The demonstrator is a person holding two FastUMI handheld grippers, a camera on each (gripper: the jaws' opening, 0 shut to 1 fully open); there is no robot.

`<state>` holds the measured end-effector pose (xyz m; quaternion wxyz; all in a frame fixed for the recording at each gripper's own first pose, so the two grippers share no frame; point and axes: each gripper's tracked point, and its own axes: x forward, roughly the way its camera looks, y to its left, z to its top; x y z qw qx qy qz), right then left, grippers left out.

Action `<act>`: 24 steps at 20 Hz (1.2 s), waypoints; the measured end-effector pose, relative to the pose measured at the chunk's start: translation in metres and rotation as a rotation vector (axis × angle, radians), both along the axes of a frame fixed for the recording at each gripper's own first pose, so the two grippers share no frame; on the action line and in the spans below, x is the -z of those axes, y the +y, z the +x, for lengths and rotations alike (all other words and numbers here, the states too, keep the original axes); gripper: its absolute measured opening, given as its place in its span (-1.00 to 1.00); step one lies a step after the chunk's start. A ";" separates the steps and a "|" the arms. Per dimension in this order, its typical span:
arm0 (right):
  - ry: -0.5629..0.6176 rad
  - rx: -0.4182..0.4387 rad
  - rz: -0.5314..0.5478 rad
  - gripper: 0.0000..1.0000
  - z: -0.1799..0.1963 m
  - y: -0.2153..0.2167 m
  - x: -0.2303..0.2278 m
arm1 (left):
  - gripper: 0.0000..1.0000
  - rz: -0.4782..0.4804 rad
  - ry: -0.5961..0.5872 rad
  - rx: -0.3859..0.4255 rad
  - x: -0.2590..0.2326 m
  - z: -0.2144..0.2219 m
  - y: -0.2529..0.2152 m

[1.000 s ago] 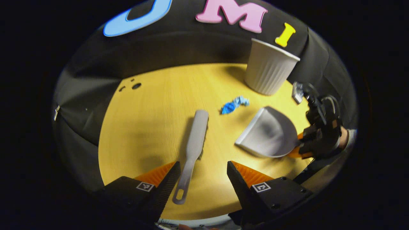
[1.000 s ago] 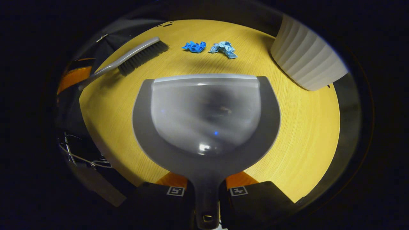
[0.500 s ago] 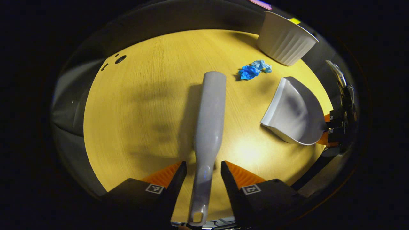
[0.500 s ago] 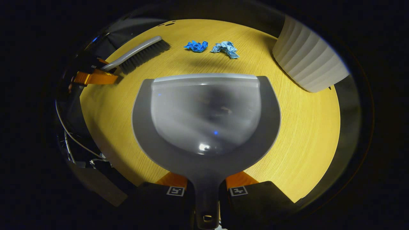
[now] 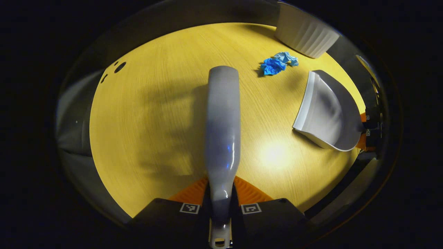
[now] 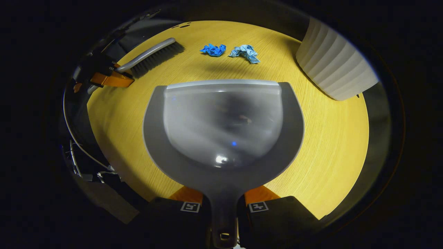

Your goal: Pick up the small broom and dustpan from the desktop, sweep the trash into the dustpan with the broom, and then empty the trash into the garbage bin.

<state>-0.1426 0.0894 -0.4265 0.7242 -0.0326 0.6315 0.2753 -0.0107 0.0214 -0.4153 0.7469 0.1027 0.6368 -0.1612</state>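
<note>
Broom [image 5: 222, 128] handle pinched by left gripper [image 5: 220, 193], dustpan [image 6: 223, 128] handle by right gripper [image 6: 223, 204]; lip faces crumpled blue wrappers [image 6: 230, 51] near desktop's [image 6: 332, 145] far edge, ready for sweeping.

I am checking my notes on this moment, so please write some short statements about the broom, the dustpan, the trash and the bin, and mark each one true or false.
1. The left gripper is shut on the broom handle. True.
2. The right gripper is open, with the dustpan lying loose. False: both fingers press on the dustpan's handle.
3. Two blue trash pieces lie on the table beyond the dustpan's front edge. True.
4. The trash is already inside the dustpan. False: the dustpan is empty, and the trash lies on the table.
5. The bin is white and ribbed. True.
6. The broom's bristles touch the trash. False: in the right gripper view they are apart from it.
</note>
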 end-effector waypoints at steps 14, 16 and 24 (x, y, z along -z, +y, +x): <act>0.030 -0.014 -0.005 -0.29 -0.001 -0.006 0.001 | -0.41 -0.013 -0.107 0.335 -0.010 0.131 -0.090; 0.032 -0.007 -0.003 -0.29 0.001 -0.007 0.002 | -0.48 -0.003 -0.091 0.392 -0.010 0.135 -0.102; 0.037 0.046 0.004 -0.29 0.012 -0.018 0.005 | -0.48 -0.109 0.026 0.541 -0.024 0.096 -0.140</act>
